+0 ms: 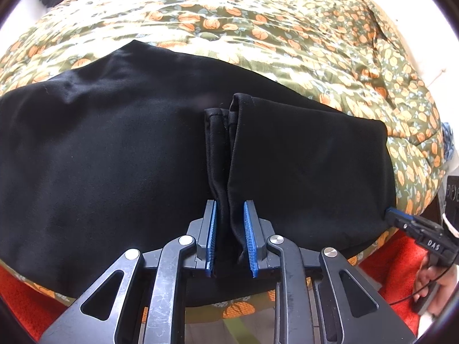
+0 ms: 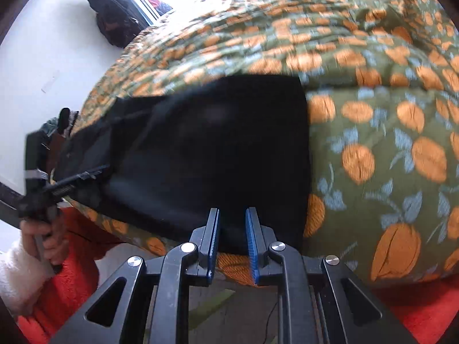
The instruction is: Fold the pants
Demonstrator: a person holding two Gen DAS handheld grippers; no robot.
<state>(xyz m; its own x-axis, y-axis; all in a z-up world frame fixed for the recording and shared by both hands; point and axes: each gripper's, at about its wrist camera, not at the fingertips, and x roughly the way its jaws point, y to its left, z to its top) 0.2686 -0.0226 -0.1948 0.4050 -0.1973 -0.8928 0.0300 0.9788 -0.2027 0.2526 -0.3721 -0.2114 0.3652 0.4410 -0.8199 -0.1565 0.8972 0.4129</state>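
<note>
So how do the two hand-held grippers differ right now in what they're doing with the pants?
The left hand-held gripper has a bunched fold of the black pants between its fingers; the right hand-held gripper sits at a flat edge. The left is mid-garment, the right near the corner. Both have blue pads and a similar gap.

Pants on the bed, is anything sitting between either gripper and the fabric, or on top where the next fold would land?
Nothing visible is in the way. The left gripper already has a bunched hem of the pants between its fingers, and the right gripper sits at their near edge. Their top looks bare on the quilt.
</note>
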